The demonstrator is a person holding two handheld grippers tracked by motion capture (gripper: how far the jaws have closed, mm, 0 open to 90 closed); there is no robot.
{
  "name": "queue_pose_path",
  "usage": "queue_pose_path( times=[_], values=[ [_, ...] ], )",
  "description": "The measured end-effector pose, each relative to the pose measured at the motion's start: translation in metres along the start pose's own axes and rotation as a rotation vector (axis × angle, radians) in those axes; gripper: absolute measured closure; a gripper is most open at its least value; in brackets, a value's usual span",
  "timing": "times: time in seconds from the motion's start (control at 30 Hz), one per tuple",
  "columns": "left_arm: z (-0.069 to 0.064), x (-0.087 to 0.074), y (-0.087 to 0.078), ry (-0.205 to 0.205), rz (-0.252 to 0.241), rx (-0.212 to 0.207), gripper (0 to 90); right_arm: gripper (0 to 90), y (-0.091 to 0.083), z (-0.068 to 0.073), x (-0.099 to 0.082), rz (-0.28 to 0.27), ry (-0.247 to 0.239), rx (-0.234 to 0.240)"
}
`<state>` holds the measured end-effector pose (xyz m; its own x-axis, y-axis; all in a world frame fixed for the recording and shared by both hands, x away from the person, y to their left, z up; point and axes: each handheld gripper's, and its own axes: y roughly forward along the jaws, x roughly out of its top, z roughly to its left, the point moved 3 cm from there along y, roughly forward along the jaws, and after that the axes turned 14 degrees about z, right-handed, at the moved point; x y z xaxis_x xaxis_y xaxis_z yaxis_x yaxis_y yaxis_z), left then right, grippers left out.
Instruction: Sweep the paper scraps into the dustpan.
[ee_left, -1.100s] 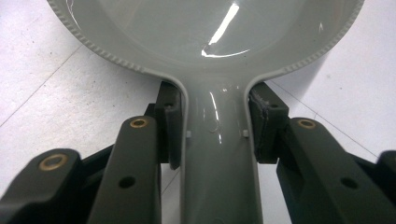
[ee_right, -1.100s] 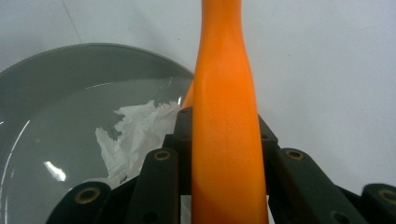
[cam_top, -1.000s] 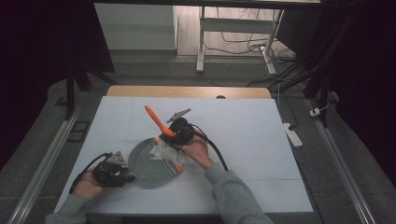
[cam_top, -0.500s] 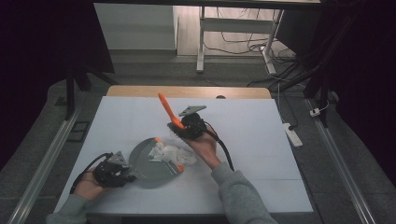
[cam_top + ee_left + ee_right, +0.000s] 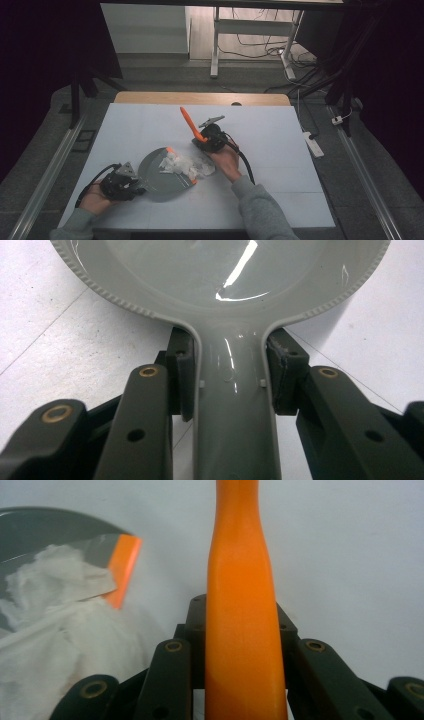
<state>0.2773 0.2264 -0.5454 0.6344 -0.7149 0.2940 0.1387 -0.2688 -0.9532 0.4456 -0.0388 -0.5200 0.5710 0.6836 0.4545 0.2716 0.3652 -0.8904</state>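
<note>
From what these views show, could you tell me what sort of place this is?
Probably a lab or recording workspace rather than a home: a bare white table under a fixed overhead camera, loose cables across the floor behind it, and a power strip beside it.

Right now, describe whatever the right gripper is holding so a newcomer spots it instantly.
On the white table, look just right of the grey dustpan with crumpled white paper. There the right gripper clamps an orange handle that slants up and away from the person. It is the one long, bright orange stick raised above the table.
</note>
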Motion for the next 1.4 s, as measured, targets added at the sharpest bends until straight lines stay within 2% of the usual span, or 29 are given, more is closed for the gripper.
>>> queue_pose_path(
  times=[0.03,0.1,0.13,0.17,0.2,0.23,0.33,0.47,0.53,0.6,0.63,0.67,0.7,0.73,0.87,0.93,1.13,1.23,1.4],
  values=[
    [0.000,0.000,0.000,0.000,0.001,0.000,61.6,71.2,0.003,0.011,0.002,0.010,-0.028,0.006],
    [0.000,0.000,0.000,0.001,-0.001,0.000,61.6,71.1,0.007,0.023,0.005,0.013,-0.060,0.021],
    [0.000,0.000,0.000,0.001,-0.001,0.000,61.6,71.1,0.007,0.023,0.005,0.013,-0.060,0.021],
    [0.000,0.000,0.000,0.000,-0.001,-0.001,61.6,71.2,0.008,0.029,0.007,0.010,-0.073,0.034],
    [0.000,0.000,0.000,0.000,-0.002,-0.001,61.6,71.1,0.009,0.035,0.008,0.007,-0.079,0.051],
    [0.000,0.000,0.000,0.000,-0.002,-0.001,61.6,71.1,0.011,0.048,0.012,-0.009,-0.090,0.101],
    [0.000,0.000,0.000,-0.001,-0.002,-0.001,61.6,71.1,0.011,0.060,0.016,-0.037,-0.119,0.165],
    [0.000,0.000,0.000,0.000,-0.002,-0.003,61.6,71.1,0.002,0.067,0.019,-0.077,-0.146,0.172],
    [0.000,0.000,0.000,0.000,-0.002,-0.001,61.6,71.2,-0.011,0.059,0.021,-0.130,-0.129,0.157],
    [0.000,0.000,0.000,0.000,-0.001,-0.001,61.6,71.1,-0.022,0.049,0.021,-0.158,-0.109,0.136],
    [0.000,0.000,0.000,0.000,-0.001,-0.001,61.6,71.1,-0.022,0.049,0.021,-0.158,-0.109,0.136],
    [0.000,0.000,0.000,0.000,-0.001,-0.001,61.6,71.1,-0.031,0.037,0.021,-0.177,-0.083,0.116],
    [0.000,0.000,0.000,0.000,-0.001,-0.001,61.6,71.1,-0.035,0.031,0.020,-0.183,-0.071,0.102],
    [0.000,0.000,0.000,0.000,-0.001,-0.001,61.6,71.1,-0.035,0.031,0.020,-0.183,-0.071,0.102],
    [0.000,0.000,0.000,0.000,-0.001,-0.001,61.6,71.2,-0.042,0.006,0.017,-0.186,-0.024,0.050],
    [0.000,0.000,0.000,0.000,-0.002,-0.001,61.6,71.1,-0.041,-0.007,0.014,-0.176,0.003,0.021],
    [0.000,0.000,0.000,0.001,-0.001,-0.002,61.6,71.1,-0.033,-0.032,0.010,-0.138,0.050,-0.021],
    [0.000,0.000,0.000,0.001,-0.002,-0.003,61.6,71.1,-0.026,-0.038,0.011,-0.112,0.050,-0.045],
    [0.000,0.000,0.000,0.001,-0.002,-0.003,61.6,71.1,-0.013,-0.043,0.017,-0.078,0.058,-0.056]
  ],
)
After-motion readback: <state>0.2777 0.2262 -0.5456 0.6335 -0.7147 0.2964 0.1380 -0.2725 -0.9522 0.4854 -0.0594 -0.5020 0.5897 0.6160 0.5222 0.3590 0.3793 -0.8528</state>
